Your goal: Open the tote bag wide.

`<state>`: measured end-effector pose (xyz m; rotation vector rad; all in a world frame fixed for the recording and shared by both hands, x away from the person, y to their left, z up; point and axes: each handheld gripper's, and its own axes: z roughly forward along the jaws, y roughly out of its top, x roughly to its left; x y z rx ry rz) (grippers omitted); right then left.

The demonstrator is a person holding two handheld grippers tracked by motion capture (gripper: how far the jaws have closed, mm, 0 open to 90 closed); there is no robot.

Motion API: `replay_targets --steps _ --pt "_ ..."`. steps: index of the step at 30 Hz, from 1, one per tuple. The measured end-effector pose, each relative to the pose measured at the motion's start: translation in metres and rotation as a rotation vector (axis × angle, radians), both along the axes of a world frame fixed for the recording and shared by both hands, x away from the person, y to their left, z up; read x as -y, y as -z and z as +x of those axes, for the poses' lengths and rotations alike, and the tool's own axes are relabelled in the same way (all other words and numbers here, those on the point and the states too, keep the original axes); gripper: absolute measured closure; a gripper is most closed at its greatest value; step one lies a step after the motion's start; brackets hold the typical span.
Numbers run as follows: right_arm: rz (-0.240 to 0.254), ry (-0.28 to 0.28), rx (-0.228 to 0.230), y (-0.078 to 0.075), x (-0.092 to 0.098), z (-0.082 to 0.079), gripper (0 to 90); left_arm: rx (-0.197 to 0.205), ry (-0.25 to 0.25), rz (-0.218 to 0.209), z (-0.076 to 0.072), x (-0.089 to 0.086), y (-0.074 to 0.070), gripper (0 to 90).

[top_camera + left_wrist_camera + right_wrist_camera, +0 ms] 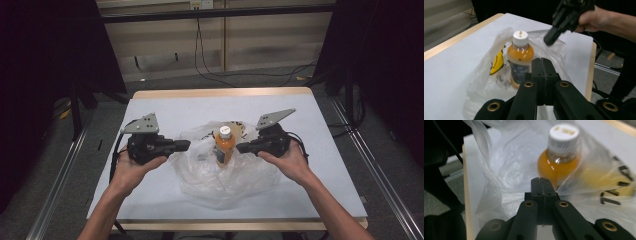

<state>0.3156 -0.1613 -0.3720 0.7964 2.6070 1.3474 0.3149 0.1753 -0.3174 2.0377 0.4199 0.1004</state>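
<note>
A clear plastic bag [220, 180] lies spread in the middle of the table. An orange drink bottle [224, 146] with a white cap stands upright in its mouth; it is also in the left gripper view [520, 53] and the right gripper view [557, 162]. My left gripper [186, 145] is shut, level with the bottle, its tip at the bag's left edge; I cannot tell whether film is pinched. My right gripper [241, 148] is shut at the bag's right edge. In the right gripper view, taut film [584, 182] runs from its closed tips [541, 181].
The table [150, 107] has a pale cover and a wooden rim. Yellow and black print [497, 61] shows on the bag behind the bottle. Dark stands and cables flank the table on the floor. The other hand's gripper [554, 33] hangs over the bag's far edge.
</note>
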Motion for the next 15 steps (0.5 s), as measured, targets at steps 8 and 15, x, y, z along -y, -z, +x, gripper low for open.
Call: replay_targets --steps 8,15 --pt "-0.193 -0.014 -0.085 0.037 -0.005 0.021 90.0 -0.072 -0.02 0.275 0.041 0.033 0.055 90.0" --pt "-0.304 -0.016 -0.155 0.065 -0.001 0.042 90.0 -0.125 -0.014 0.401 0.064 0.05 0.1 90.0"
